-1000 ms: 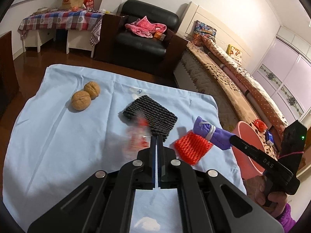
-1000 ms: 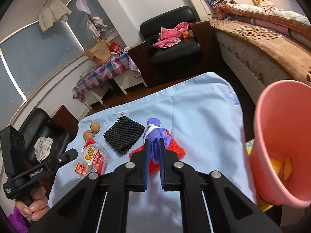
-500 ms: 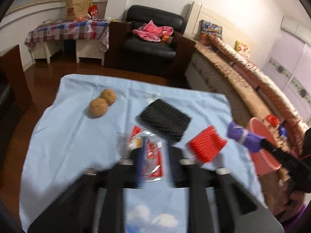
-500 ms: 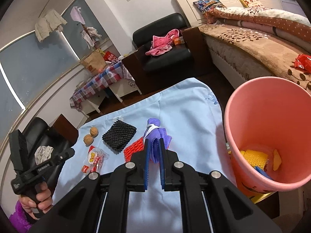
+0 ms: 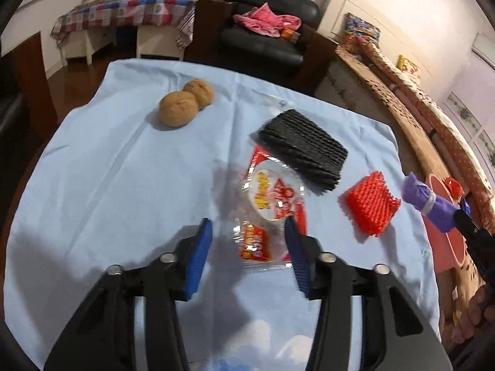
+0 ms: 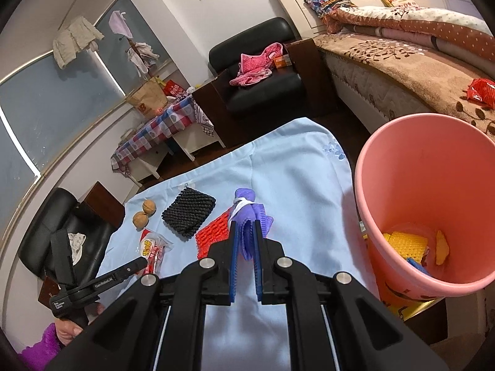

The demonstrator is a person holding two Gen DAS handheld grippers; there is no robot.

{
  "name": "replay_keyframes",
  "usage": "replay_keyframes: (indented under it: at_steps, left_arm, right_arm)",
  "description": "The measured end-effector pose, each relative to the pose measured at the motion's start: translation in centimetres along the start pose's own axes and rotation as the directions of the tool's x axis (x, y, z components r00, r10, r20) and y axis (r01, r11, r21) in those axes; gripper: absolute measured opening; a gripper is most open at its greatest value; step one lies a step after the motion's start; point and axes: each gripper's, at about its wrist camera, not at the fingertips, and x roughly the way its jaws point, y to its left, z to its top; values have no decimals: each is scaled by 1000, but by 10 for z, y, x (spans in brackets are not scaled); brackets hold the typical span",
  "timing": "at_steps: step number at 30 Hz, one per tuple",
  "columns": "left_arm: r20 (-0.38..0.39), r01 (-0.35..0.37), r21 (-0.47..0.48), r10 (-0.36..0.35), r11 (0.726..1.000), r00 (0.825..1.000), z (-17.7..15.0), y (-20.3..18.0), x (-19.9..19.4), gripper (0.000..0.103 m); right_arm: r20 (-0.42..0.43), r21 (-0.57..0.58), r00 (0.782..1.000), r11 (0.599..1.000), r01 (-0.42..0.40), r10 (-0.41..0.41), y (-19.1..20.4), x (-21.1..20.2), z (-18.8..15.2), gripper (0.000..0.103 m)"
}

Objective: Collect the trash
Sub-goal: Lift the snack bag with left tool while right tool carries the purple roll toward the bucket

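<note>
A crinkly clear wrapper (image 5: 267,213) with red and yellow print is lying on the pale blue cloth covering the worktop (image 5: 102,167). The left tool (image 5: 247,232) is straddling its near end, jaws apart and just now narrowing, seemingly not yet pressing. The right tool (image 6: 246,232) is pinching a soft purple bundle (image 6: 247,210) beside a smooth pink bucket (image 6: 433,167). Ridged black (image 5: 301,147) and red (image 5: 369,204) mesh pads are lying nearby.

Left gripper (image 5: 249,235) has jaws apart, just been closing, w/ a clear red-white snack wrapper (image 5: 269,213) between the blue pads, not pressed. On the light blue cloth (image 5: 108,170): 2 walnuts (image 5: 185,103), black mesh pad (image 5: 304,150), red mesh piece (image 5: 371,205). At right edge, a purple bundle (image 5: 430,199) over the pink bucket (image 5: 445,247).
</note>
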Motion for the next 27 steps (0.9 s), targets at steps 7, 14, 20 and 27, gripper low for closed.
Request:
replay_keyframes:
  at_steps: [7, 14, 20, 27]
  left_arm:
    - [49, 14, 71, -17, 997, 999, 1, -22, -17, 6]
    - [119, 68, 152, -87, 986, 989, 13, -58, -45, 6]
    - [135, 134, 219, -166, 966, 977, 22, -99, -54, 6]
    - [120, 197, 300, -242, 933, 963, 24, -146, -52, 6]
  right_arm:
    - [3, 4, 1000, 1000, -3, 3, 0, -1, -3, 8]
    - [37, 16, 999, 1000, -12, 11, -3, -11, 0, 8]
    - [93, 22, 996, 1000, 16, -18, -13, -32, 4, 8]
    - [162, 58, 983, 995, 80, -89, -36, -61, 8, 8]
